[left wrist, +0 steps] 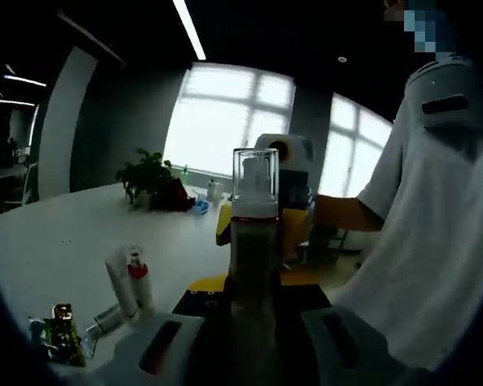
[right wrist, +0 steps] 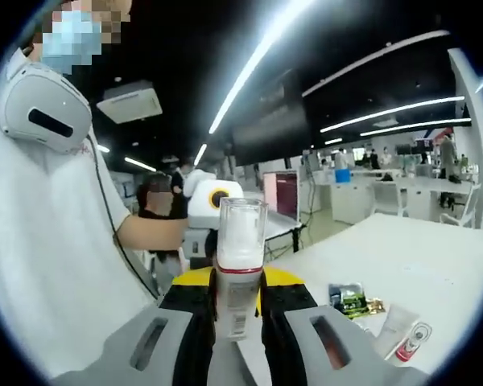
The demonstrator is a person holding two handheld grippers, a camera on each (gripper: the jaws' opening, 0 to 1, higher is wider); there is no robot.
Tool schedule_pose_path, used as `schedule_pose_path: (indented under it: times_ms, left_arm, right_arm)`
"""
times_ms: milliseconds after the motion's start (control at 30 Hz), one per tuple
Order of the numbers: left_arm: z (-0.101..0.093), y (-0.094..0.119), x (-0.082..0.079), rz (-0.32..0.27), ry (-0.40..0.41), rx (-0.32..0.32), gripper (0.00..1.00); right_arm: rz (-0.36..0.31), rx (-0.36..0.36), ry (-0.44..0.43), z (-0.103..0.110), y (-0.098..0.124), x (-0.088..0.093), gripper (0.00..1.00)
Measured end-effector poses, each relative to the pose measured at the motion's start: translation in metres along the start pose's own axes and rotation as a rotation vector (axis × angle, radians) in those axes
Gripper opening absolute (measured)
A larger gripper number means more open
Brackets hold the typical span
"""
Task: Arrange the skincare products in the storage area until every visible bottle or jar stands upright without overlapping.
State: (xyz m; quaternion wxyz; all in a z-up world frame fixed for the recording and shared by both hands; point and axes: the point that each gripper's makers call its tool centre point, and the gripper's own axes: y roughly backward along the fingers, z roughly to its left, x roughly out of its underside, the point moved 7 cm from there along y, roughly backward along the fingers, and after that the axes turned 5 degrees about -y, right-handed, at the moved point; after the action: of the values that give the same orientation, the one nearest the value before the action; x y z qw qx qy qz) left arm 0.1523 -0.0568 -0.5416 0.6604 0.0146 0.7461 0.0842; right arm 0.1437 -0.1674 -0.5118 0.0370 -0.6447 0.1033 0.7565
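In the left gripper view, a pump bottle (left wrist: 254,241) with a clear cap is held upright and raised off the white surface (left wrist: 64,233), clamped low on its body by the left gripper (left wrist: 253,342), whose fingers (left wrist: 165,346) are closed against its sides. To the left of it, on the surface, a white tube with a red cap (left wrist: 131,277) leans against other small items, and a green and gold packet (left wrist: 58,334) lies nearby; how these rest against one another cannot be made out clearly.

In the right gripper view, the same bottle is judged to be the one seen between the fingers (right wrist: 318,338) of the right gripper (right wrist: 237,334), which are closed on its lower body below the red band. Both grippers thus appear to be closed on the one bottle, from opposite sides.

The bottle is judged stiff, smooth-walled and probably slippery, of moderate weight if filled. The clear cap is likely only pressed on, so the bottle is best gripped at the body, not the top, and set down squarely on a bare patch of surface, apart from the tube.
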Motion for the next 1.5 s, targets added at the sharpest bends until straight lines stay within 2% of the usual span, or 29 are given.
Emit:
schedule_pose_path:
  times_ms: [133,333,533,600,700,867,1000,1200,1500]
  left_arm:
    - [0.002,-0.007,0.005,0.017,-0.026,-0.017,0.21]
    - [0.01,-0.017,0.018,0.094,-0.078,-0.048,0.21]
    - [0.02,-0.025,0.031,0.11,-0.065,-0.057,0.2]
    - [0.025,-0.029,0.037,0.128,-0.055,-0.064,0.2]
    - [0.03,-0.036,0.048,0.17,-0.046,-0.061,0.2]
    - [0.04,-0.049,0.065,0.223,-0.034,-0.053,0.19]
    - [0.052,-0.06,0.085,0.278,-0.023,-0.052,0.18]
    - [0.06,-0.08,0.108,0.357,-0.021,-0.04,0.18]
    - [0.075,-0.101,0.143,0.437,-0.013,-0.044,0.18]
  right_arm:
    - [0.037,0.025,0.083,-0.002,0.0,0.004,0.2]
    - [0.12,0.048,0.109,-0.013,0.0,0.018,0.2]
    - [0.172,0.068,0.11,-0.026,0.001,0.03,0.2]
    - [0.209,0.077,0.111,-0.031,0.001,0.037,0.2]
    - [0.258,0.084,0.101,-0.04,0.002,0.05,0.2]
    - [0.303,0.096,0.074,-0.051,0.007,0.067,0.2]
    - [0.348,0.109,0.045,-0.064,0.013,0.085,0.2]
    - [0.42,0.117,0.048,-0.078,0.018,0.114,0.2]
    - [0.431,0.132,-0.001,-0.099,0.023,0.156,0.2]
